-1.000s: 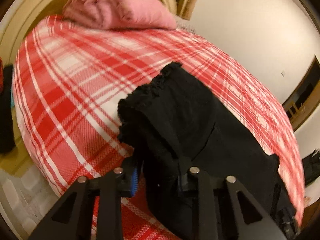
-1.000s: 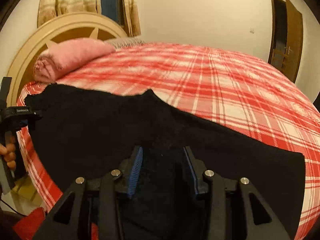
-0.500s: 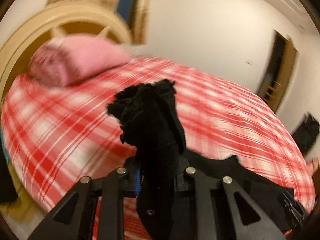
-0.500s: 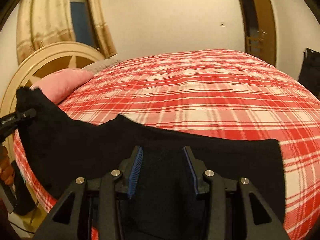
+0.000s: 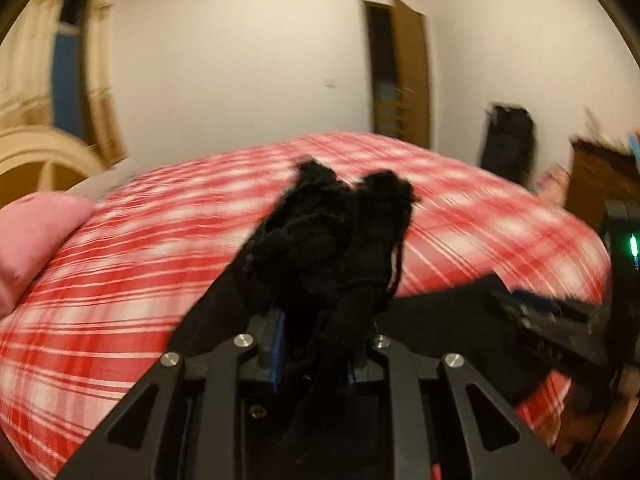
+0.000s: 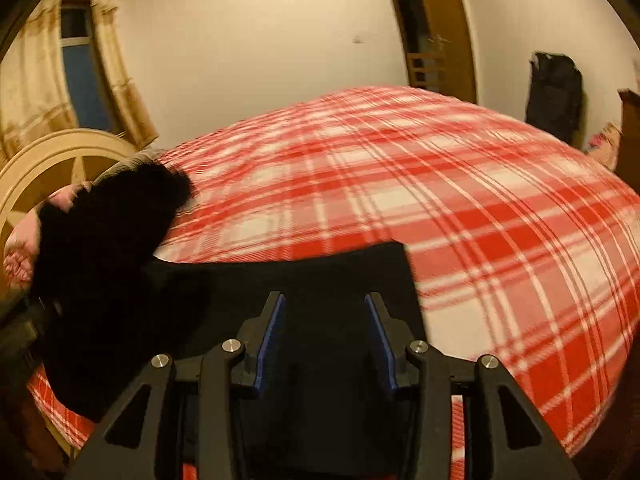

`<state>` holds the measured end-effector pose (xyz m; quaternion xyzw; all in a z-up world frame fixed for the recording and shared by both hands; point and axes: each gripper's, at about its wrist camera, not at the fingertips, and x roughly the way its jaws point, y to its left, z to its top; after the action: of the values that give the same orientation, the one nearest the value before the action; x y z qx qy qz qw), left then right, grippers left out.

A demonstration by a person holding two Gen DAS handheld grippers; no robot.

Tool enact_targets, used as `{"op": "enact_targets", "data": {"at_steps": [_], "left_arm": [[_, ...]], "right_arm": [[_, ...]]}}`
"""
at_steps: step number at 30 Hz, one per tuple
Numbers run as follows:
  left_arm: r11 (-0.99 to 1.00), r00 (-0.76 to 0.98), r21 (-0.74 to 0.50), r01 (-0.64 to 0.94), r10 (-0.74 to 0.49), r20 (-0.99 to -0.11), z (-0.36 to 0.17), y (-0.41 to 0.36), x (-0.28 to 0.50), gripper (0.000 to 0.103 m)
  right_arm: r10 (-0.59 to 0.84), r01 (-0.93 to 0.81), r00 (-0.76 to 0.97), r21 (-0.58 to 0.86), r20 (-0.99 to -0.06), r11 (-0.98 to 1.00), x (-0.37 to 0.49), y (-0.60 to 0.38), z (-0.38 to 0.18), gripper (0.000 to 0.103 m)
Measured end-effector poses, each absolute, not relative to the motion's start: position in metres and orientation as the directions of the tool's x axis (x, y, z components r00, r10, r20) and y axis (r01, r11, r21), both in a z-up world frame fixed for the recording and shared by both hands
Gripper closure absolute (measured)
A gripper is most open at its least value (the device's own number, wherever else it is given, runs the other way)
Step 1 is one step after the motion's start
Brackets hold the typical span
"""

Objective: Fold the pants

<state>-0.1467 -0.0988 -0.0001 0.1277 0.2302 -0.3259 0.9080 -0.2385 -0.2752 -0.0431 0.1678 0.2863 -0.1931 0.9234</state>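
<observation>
The black pants (image 5: pixel 332 240) are bunched in my left gripper (image 5: pixel 316 344), which is shut on the frayed leg ends and holds them above the red plaid bed (image 5: pixel 120 264). In the right wrist view the pants (image 6: pixel 320 280) lie flat on the bed's near edge, with the lifted end (image 6: pixel 108 232) at the left. My right gripper (image 6: pixel 326 336) has cloth between its blue pads (image 6: pixel 270 336); the jaws stand apart and I cannot tell whether they grip it. The right gripper also shows in the left wrist view (image 5: pixel 560 320) at the right.
A pink pillow (image 5: pixel 36 240) lies at the head of the bed by a cream headboard (image 6: pixel 52 160). A wooden door (image 6: pixel 436 28) and a hanging black garment (image 6: pixel 556 96) are on the far wall. Wooden furniture (image 5: pixel 600 176) stands at the right.
My left gripper has lifted the leg ends off the bed and swung right toward the right gripper. The flat part of the pants now looks shorter in the right wrist view.
</observation>
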Motion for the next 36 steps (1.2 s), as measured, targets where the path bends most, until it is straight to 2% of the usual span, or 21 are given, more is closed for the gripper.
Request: {"op": "enact_targets", "data": {"at_steps": [5,9,12,14,15,16,17,21,27,31,36], "left_arm": [[0.660,0.621,0.179,0.730,-0.530,-0.577,-0.039,-0.130,-0.171,0.080],[0.609,0.620,0.258,0.750,-0.513,-0.594,-0.057,-0.138,-0.185,0.080],[0.555,0.607,0.312,0.771,-0.494,-0.622,-0.063,-0.143,-0.186,0.076],[0.480,0.603,0.381,0.790,-0.501,-0.620,-0.063,-0.144,-0.196,0.060],[0.438,0.591,0.402,0.804,-0.510,-0.625,-0.063,-0.144,-0.202,0.039],[0.392,0.571,0.415,0.821,-0.532,-0.626,-0.060,-0.139,-0.208,0.024],[0.376,0.561,0.417,0.828,-0.549,-0.619,-0.056,-0.134,-0.211,0.020],[0.380,0.516,0.350,0.856,-0.583,-0.628,-0.037,-0.113,-0.212,0.017],[0.610,0.554,0.169,0.774,-0.525,-0.645,-0.010,-0.075,-0.165,0.012],[0.767,0.599,0.075,0.637,-0.432,-0.674,-0.008,-0.053,-0.124,0.008],[0.861,0.603,0.069,0.504,-0.293,-0.742,-0.036,-0.047,-0.088,0.008]], "right_arm": [[-0.262,0.491,0.743,0.236,-0.617,0.838,-0.251,-0.292,-0.056,0.060],[-0.245,0.487,0.749,0.261,-0.616,0.834,-0.251,-0.295,-0.057,0.060],[-0.215,0.460,0.764,0.281,-0.608,0.842,-0.250,-0.293,-0.054,0.060],[-0.204,0.449,0.773,0.291,-0.601,0.845,-0.250,-0.291,-0.050,0.059],[-0.202,0.446,0.776,0.293,-0.598,0.846,-0.250,-0.291,-0.048,0.057],[-0.201,0.445,0.777,0.294,-0.596,0.846,-0.250,-0.291,-0.046,0.051],[-0.203,0.446,0.778,0.295,-0.594,0.845,-0.250,-0.290,-0.045,0.049],[-0.198,0.446,0.781,0.307,-0.592,0.841,-0.249,-0.286,-0.043,0.048],[-0.119,0.388,0.812,0.376,-0.572,0.842,-0.248,-0.278,-0.039,0.048],[-0.002,0.290,0.860,0.484,-0.511,0.826,-0.239,-0.274,-0.035,0.028],[0.025,0.291,0.824,0.461,-0.566,0.838,-0.206,-0.269,-0.043,0.028]]}}
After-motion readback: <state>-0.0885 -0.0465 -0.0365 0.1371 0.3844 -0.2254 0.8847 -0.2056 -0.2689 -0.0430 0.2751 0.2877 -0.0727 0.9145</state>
